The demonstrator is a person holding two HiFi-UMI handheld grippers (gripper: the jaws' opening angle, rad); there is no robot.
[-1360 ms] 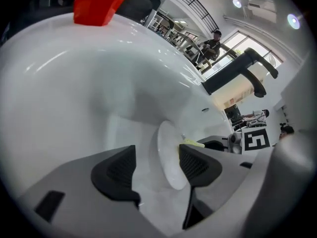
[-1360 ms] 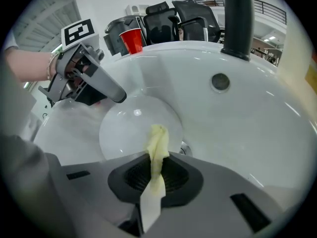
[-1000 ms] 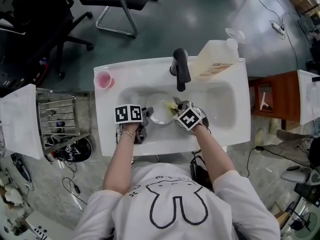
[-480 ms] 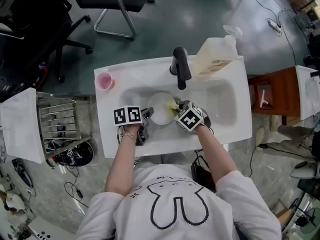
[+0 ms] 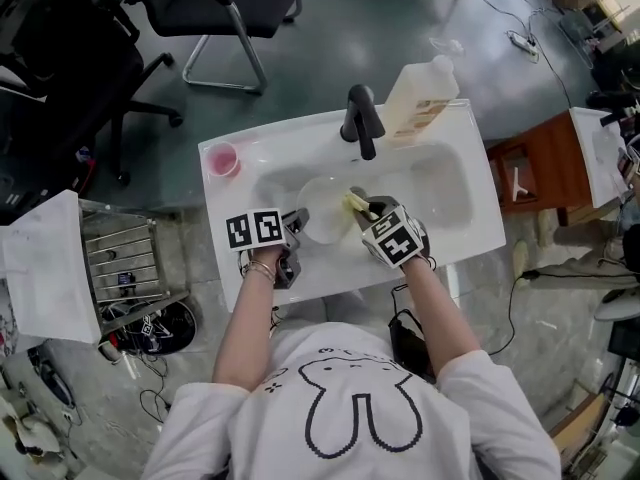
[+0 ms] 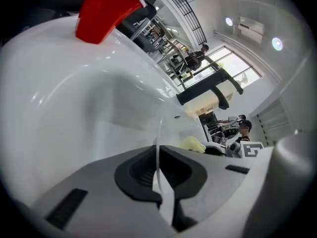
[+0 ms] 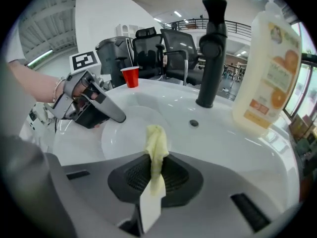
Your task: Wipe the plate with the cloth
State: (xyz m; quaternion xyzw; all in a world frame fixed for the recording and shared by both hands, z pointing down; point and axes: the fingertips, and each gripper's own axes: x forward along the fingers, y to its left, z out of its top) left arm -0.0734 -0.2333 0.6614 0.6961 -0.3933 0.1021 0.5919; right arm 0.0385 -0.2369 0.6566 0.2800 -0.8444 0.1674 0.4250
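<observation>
A white plate (image 5: 323, 211) is over the basin of the white sink (image 5: 482, 208). My left gripper (image 5: 298, 226) is shut on the plate's left rim. In the left gripper view that rim (image 6: 158, 150) runs edge-on between the jaws. From the right, my right gripper (image 5: 363, 209) is shut on a yellow cloth (image 5: 354, 202), whose tip hangs at the plate's right edge. In the right gripper view the cloth (image 7: 156, 150) sticks up out of the jaws, with the plate (image 7: 126, 135) just beyond it and the left gripper (image 7: 91, 108) at that plate's far side.
A black faucet (image 5: 360, 120) stands at the back of the sink, with a large soap bottle (image 5: 420, 100) to its right. A pink cup (image 5: 222, 158) sits on the back left corner. A wire rack (image 5: 125, 258) stands left of the sink, office chairs beyond.
Both grippers have come up a little from the basin, the left with the plate's rim and the right with the cloth. The cloth stays at the plate's right edge.
</observation>
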